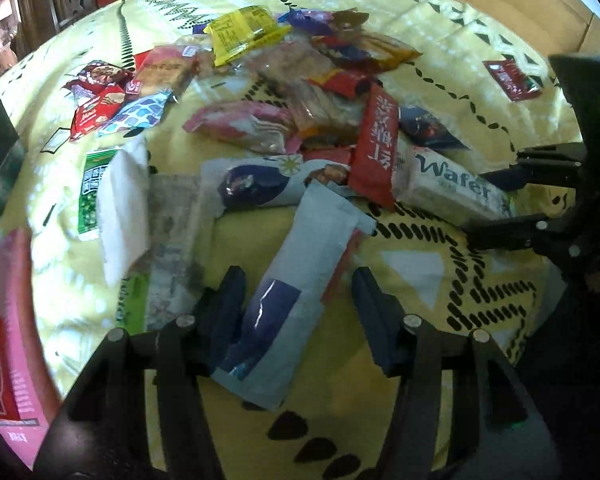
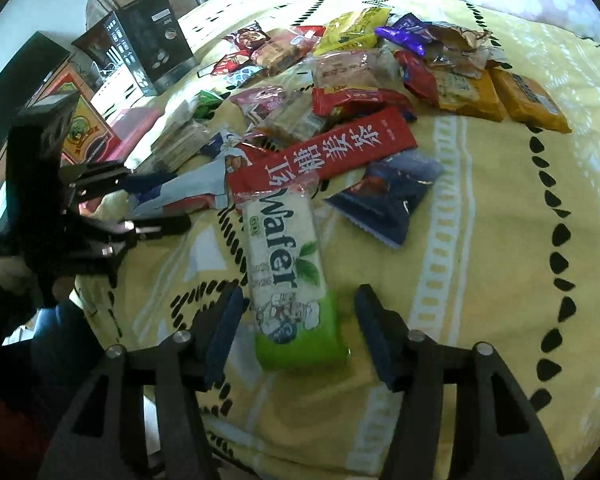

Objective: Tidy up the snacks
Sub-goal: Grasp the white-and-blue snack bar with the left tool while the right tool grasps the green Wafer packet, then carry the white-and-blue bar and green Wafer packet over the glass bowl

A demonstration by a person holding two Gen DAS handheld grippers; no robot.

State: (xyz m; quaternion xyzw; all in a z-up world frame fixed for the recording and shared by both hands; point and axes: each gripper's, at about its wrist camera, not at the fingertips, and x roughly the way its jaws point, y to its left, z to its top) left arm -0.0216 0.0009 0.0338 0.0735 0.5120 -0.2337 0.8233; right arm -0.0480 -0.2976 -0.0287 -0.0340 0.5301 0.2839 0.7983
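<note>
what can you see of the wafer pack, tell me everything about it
The wafer pack is a long, glossy plastic wrapper, white with dark green "Wafer" lettering, a leaf sprig, a cartoon figure and a bright green near end. It lies flat and sealed on the yellow patterned bedspread. Its green end sits between the open fingers of the right gripper, with gaps on both sides. Its far end tucks under a red packet.

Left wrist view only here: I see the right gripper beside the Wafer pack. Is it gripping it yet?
Observer: No. The right gripper straddles the green end of the Wafer pack, jaws open, pads not pressing it.
Operator: Anything crowding its outer side?
Observer: Only bare bedspread there; the dark blue packet lies farther up, apart from the Wafer pack.
</note>
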